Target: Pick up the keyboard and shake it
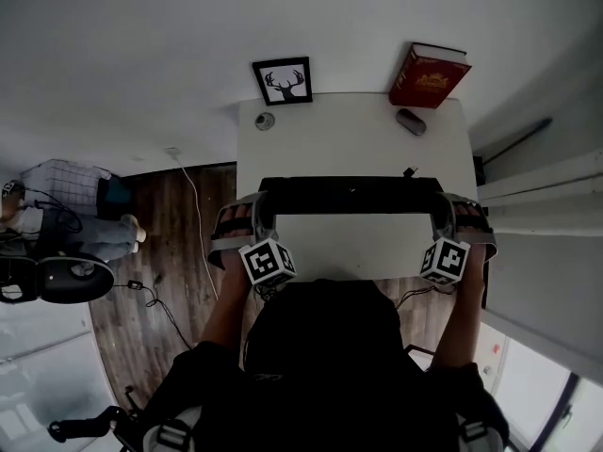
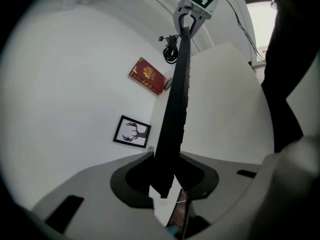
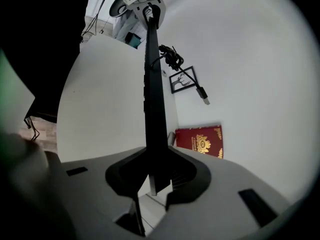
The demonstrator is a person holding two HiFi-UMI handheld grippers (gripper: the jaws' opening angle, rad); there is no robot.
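Keyboard point(image 1: 350, 196), black and slim, is held over the white bench point(image 1: 358, 243). The left tongs point(image 1: 256, 207) are closed on its left end and the right tongs point(image 1: 443, 207) on its right end, each pair gripping the thin edge. Its bundled cable point(image 3: 172, 59) hangs off the far side, and beyond it a grey mouse point(image 1: 411, 121) lies on the bench, with a red book point(image 1: 430, 76) and a framed deer picture point(image 1: 283, 81) at the wall.

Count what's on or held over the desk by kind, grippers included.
keyboard: 1
book: 1
framed picture: 1
mouse: 1
small round object: 1
grippers: 2, the left gripper and the right gripper, each clamped on a keyboard end
Total: 7
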